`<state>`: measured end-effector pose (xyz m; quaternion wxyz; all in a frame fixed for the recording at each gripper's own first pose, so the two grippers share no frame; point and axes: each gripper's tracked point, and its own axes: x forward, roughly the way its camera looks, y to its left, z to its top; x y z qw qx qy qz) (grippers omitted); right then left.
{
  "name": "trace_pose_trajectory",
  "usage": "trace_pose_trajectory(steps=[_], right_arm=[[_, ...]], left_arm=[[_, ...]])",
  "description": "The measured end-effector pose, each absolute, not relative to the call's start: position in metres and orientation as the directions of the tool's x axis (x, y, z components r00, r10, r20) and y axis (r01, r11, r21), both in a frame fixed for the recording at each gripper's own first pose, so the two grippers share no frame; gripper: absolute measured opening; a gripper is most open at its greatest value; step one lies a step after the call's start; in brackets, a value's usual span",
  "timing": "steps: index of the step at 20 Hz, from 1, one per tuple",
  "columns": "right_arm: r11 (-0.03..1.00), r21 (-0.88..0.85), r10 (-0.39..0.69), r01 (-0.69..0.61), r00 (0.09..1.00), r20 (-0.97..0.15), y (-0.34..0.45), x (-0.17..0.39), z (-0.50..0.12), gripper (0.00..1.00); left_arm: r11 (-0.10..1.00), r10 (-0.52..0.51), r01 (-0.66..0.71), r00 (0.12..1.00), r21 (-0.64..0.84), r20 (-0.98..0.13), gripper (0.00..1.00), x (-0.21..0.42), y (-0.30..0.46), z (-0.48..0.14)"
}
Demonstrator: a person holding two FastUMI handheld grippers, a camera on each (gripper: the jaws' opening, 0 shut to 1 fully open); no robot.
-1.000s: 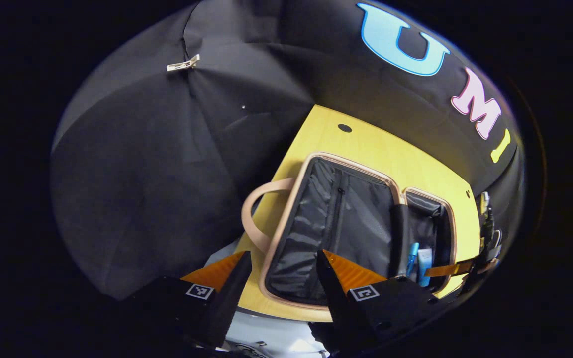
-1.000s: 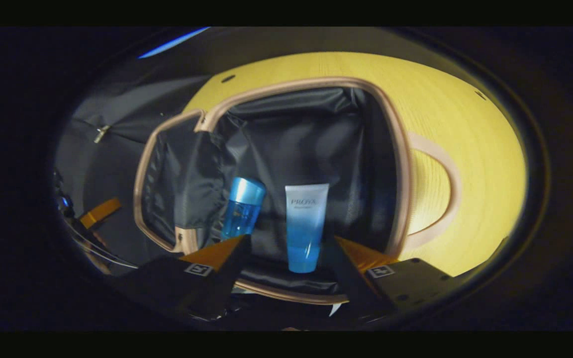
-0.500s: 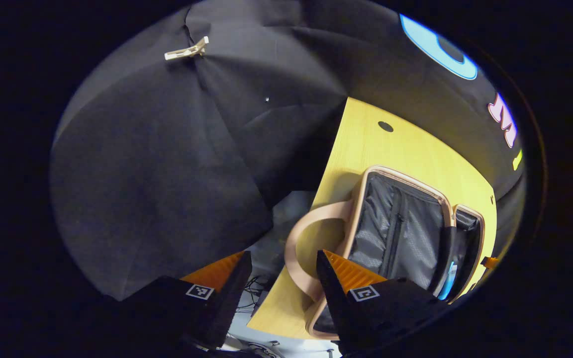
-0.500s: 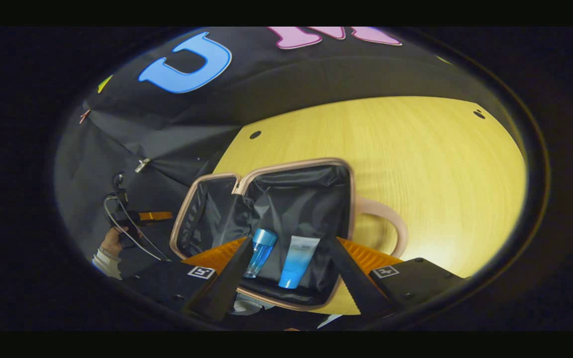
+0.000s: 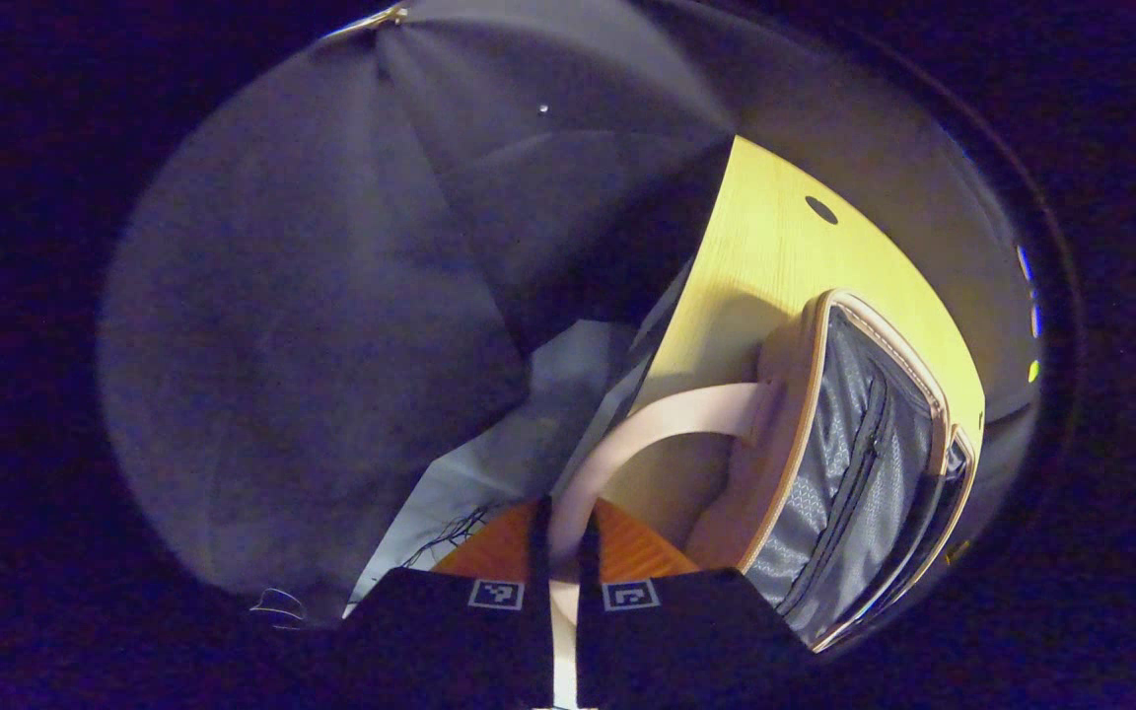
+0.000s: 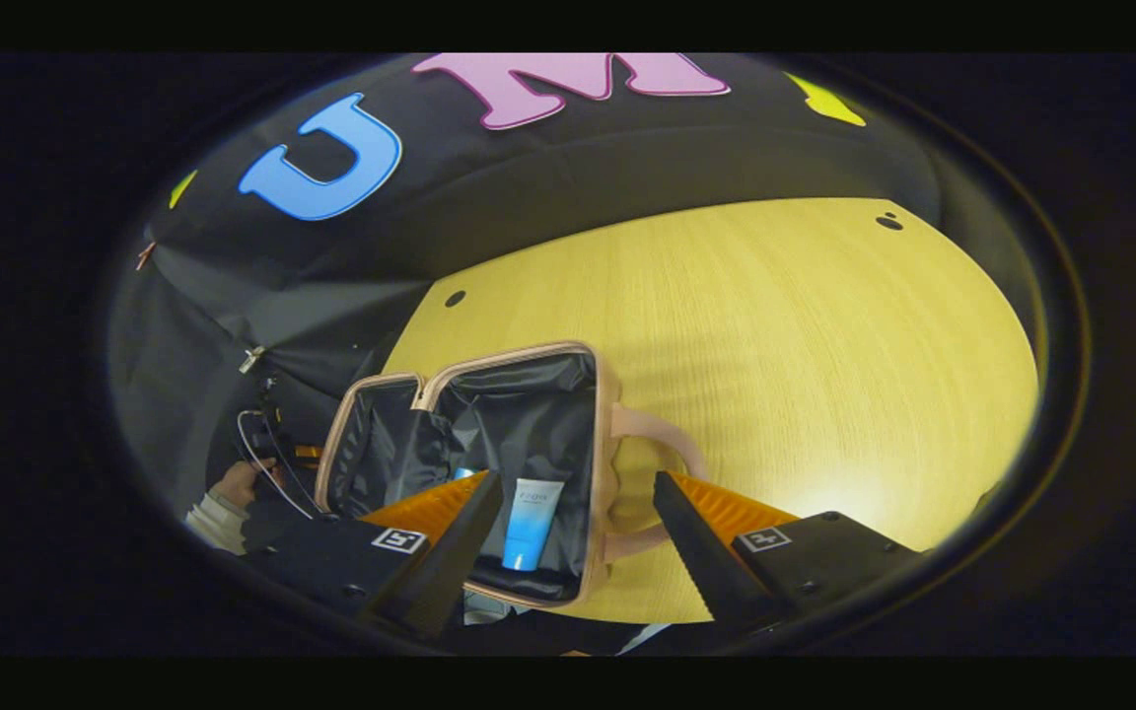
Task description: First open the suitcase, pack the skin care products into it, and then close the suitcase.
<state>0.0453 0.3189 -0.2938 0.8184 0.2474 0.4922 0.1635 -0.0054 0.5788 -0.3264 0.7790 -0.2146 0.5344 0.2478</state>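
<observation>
**Left tongs pinch the suitcase handle; right tongs hang spread above the open case**

In the left gripper view the left tongs [image 5: 564, 582] are pressed together on the pale pink handle [image 5: 647, 434] of the suitcase [image 5: 854, 473], the strap running down between the two orange-backed fingers [image 5: 499, 547]. The handle arches from the near half of the case, whose pink shell side and tan rim show, with grey lining and a zip line inside. The case rests on the yellow wooden table [image 5: 775, 247], close to its edge; past that edge lie a pale floor and some dark cables.

In the right gripper view the right tongs [image 6: 578, 537] are spread wide, with nothing between them, raised over the table [image 6: 775, 325]. The suitcase [image 6: 529, 424] lies open below and ahead of them, both halves showing dark lining inside a tan rim. A white-and-blue tube [image 6: 529, 523] lies in the right half, near its front edge. Just left of it, a small blue tip of a bottle [image 6: 464, 474] peeks over the left finger. The second handle [image 6: 672, 459] loops out of the right half, toward the right finger. At the far left of this view, a hand [image 6: 233, 485] in a pale sleeve holds the other gripper beside the left half of the case.
</observation>
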Motion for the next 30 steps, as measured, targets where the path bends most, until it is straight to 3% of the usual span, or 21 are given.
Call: trace_pose_trajectory(steps=[4,11,16,20,24,27,30], right_arm=[[0.817,0.575,0.52,-0.042,0.482,-0.705,0.314,0.044,-0.285,0.98],[0.816,0.562,0.541,-0.136,0.524,-0.658,0.303,0.039,-0.272,0.98],[0.796,0.576,0.563,-0.185,0.575,-0.593,0.282,0.042,-0.247,0.98],[0.795,0.558,0.573,-0.238,0.597,-0.562,0.247,0.042,-0.238,0.97],[0.792,0.561,0.572,-0.241,0.611,-0.547,0.2,0.035,-0.233,0.98],[0.794,0.571,0.558,-0.207,0.621,-0.551,0.156,0.021,-0.233,0.97],[0.803,0.569,0.532,-0.175,0.639,-0.555,0.112,0.011,-0.244,0.97]], left_arm=[[0.814,0.166,-0.574,0.37,-0.085,-0.914,0.11,-0.001,0.571,-0.292],[0.9,0.207,-0.429,0.585,-0.082,-0.784,0.08,0.013,0.519,-0.163],[0.936,0.128,-0.313,0.733,-0.164,-0.668,0.06,0.026,0.43,-0.052],[0.973,0.062,-0.184,0.788,-0.139,-0.612,0.06,0.045,0.33,-0.012],[0.981,-0.085,-0.033,0.816,-0.193,-0.571,0.06,0.084,0.196,-0.022],[0.95,-0.241,0.066,0.777,-0.306,-0.582,0.06,0.115,0.094,-0.095],[0.949,-0.26,0.069,0.718,-0.307,-0.645,0.06,0.128,0.049,-0.188]])
